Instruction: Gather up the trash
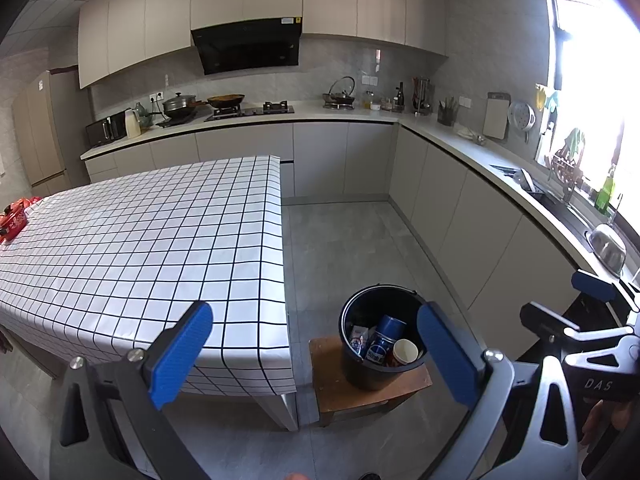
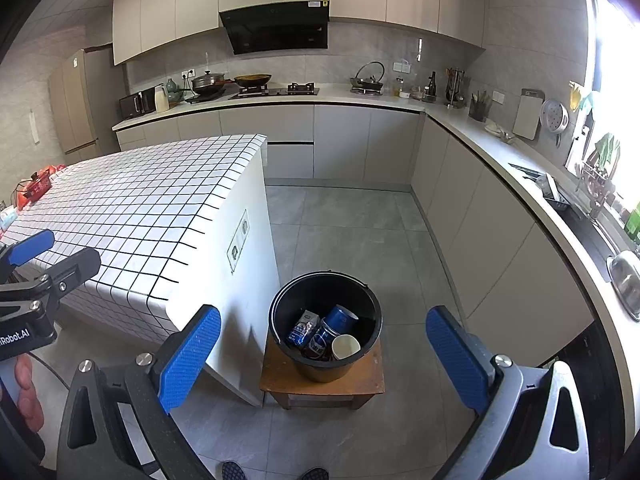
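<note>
Trash [image 2: 326, 332] sits inside a black bucket [image 2: 276, 320] on a small wooden stool [image 2: 320, 384], on the floor just beside the end of the table [image 2: 140, 208].

Left gripper [image 1: 314, 354]: jaws spread wide, nothing between them, touching nothing. Its blue pads [image 1: 180, 354] frame the table corner on one side and the bucket rim on the other in the left wrist view.

Right gripper [image 2: 322, 358]: jaws also spread wide, empty, no contact. The bucket shows in the gap between its pads [image 2: 190, 356] in the right wrist view. Both grippers hang above and short of the bucket, side by side; each one shows at the edge of the other's view.

Around: the table carries a white cloth with a black grid, top mostly bare, red items [image 1: 14, 220] at its far left end. Grey counter [image 2: 480, 132] runs along the back and right walls with pots, a stove, a cutting board and a sink. Grey tiled floor is open around the stool. Nothing lies between the grippers and the bucket mouth. Shoe tips [image 2: 232, 472] show at the bottom edge of the right wrist view.

Bucket contents: blue cup [image 2: 340, 318] on its side, blue can [image 2: 318, 342], white paper cup [image 2: 346, 346] with its mouth facing up, and a blue-white wrapper [image 2: 302, 326], all piled together at the bottom, touching each other.
</note>
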Tool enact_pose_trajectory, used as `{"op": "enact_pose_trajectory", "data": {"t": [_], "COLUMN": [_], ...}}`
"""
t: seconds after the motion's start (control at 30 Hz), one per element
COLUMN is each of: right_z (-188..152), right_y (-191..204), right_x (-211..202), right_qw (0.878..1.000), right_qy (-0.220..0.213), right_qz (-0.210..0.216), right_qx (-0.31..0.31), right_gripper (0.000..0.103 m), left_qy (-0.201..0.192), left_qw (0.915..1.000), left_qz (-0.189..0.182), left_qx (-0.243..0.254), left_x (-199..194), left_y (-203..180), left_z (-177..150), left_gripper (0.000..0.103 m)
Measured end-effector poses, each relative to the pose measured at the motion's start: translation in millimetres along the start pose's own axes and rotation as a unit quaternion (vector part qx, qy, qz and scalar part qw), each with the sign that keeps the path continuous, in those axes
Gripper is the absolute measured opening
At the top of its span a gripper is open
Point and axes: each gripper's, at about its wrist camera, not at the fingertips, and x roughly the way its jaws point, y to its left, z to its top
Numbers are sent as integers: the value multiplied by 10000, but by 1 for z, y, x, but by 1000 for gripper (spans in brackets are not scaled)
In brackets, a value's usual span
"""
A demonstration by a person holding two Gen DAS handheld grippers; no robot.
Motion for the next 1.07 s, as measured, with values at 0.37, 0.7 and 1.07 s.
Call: {"op": "enact_pose_trajectory", "data": {"t": [0.37,0.7,1.07], "right_z": [1,0,0], "right_y": [0,-1,-3], "right_x": [1,2,4], "right_qw": [10000,10000,10000], "right_qy": [-15,9,17], "right_qz": [7,11,-45], "right_qx": [-17,-24,-42], "right_gripper": [103,103,103], "left_qy": [-17,-20,67], "left_qw": [10000,10000,9998], "left_qz": [14,-65,-166], "left_qx": [-1,17,-76], "left_x": [1,3,11], "left_y": [-1,-1,9], "left_z": [-1,-1,-4], "left_gripper": [103,103,103]}}
